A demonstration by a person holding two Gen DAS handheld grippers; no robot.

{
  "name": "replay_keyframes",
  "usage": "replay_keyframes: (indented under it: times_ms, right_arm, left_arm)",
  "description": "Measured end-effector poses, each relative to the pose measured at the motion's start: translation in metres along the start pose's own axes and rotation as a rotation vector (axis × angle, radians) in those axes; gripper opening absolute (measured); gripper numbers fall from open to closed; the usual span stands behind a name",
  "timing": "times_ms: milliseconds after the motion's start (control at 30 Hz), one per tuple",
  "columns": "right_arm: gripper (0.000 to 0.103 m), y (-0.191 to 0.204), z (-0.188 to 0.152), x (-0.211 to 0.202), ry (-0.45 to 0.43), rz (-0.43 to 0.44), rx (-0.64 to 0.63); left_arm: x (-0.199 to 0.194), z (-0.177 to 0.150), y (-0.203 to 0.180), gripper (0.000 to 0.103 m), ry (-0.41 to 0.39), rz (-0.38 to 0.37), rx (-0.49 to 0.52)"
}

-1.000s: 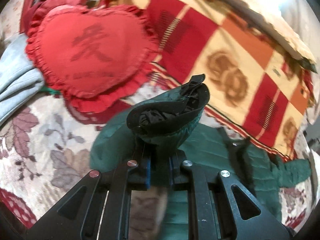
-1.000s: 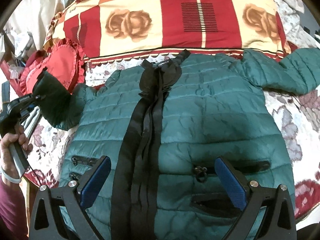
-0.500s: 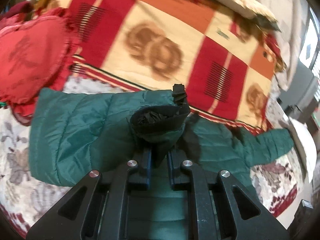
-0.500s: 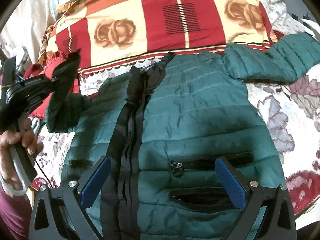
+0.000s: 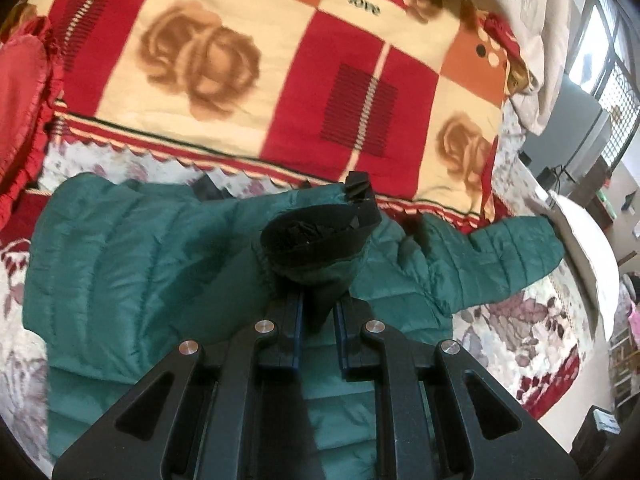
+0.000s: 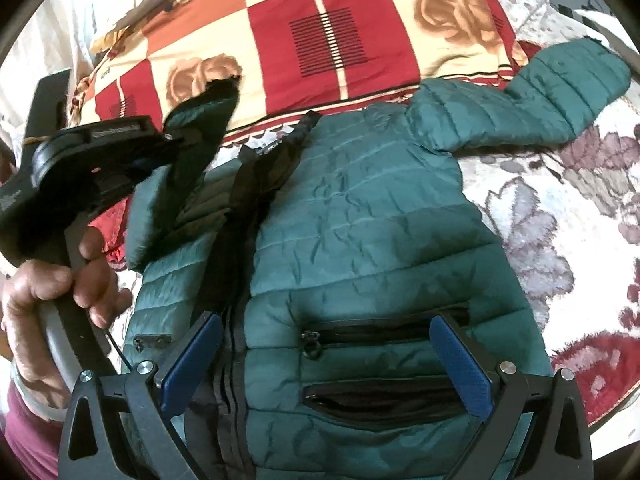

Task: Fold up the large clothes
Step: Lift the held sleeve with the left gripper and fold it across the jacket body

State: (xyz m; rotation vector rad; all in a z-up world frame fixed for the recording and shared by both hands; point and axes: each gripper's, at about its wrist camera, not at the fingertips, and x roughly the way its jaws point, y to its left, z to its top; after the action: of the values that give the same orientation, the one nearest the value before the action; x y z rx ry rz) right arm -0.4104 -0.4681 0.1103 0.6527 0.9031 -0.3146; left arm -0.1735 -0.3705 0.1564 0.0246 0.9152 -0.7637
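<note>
The left gripper (image 5: 318,322) has its fingers pinched on the sleeve cuff (image 5: 320,240) of a green quilted puffer jacket (image 6: 360,240), the black-lined cuff gaping round above them. The right gripper (image 6: 326,364) hangs with its blue-padded fingers spread wide over the zipped pockets, gripping nothing. The shiny jacket lies front-up on a floral bedspread (image 6: 560,216), its black zipper placket running down the middle. Beyond sits a red-and-cream checked blanket (image 5: 280,60) and a frilled red cushion (image 5: 20,92)
</note>
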Motion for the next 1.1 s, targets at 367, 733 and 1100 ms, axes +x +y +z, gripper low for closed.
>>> replay_keyframes:
  times_ms: [367, 733, 1100]
  right_arm:
    - [0.103, -0.008, 0.001, 0.001, -0.005, -0.013, 0.015]
    - [0.103, 0.001, 0.034, 0.012, 0.043, 0.057, 0.057]
    - [0.103, 0.04, 0.083, 0.109, 0.193, 0.155, 0.133]
  left_arm:
    - [0.043, -0.018, 0.007, 0.013, 0.111, -0.102, -0.074]
    - [-0.024, -0.025, 0.053, 0.063, 0.112, -0.215, -0.147]
    - [-0.091, -0.054, 0.159, 0.063, -0.041, 0.233, -0.176]
